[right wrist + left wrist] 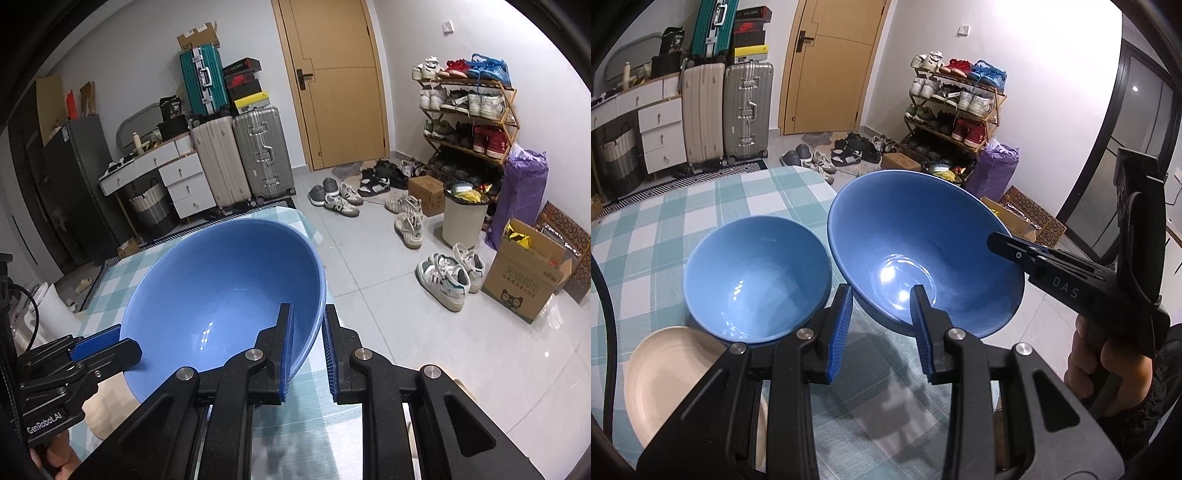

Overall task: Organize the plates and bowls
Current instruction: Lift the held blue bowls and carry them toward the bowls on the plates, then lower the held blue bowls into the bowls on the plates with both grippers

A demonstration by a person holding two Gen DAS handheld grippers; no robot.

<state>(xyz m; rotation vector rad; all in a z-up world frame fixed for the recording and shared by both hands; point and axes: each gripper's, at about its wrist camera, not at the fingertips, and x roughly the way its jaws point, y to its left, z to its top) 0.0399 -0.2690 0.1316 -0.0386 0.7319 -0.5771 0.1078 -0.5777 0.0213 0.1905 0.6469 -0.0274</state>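
Note:
A large blue bowl [923,251] is tilted and lifted above the checked tablecloth; it also shows in the right wrist view [221,295]. My right gripper [308,347] is shut on its right rim, one finger inside and one outside; it shows in the left wrist view [1015,251] at the bowl's right edge. My left gripper [881,317] is open, its jaws astride the bowl's near-left rim without clamping it. A smaller blue bowl [753,277] sits on the table to the left. A beige plate [665,376] lies in front of it, partly under my left gripper.
The table with a green-white checked cloth [683,214] ends just behind the bowls. Beyond lie shoes on the floor [369,192], a shoe rack [469,110], a bin [463,218], cardboard boxes [524,280], suitcases [236,158] and a door [332,81].

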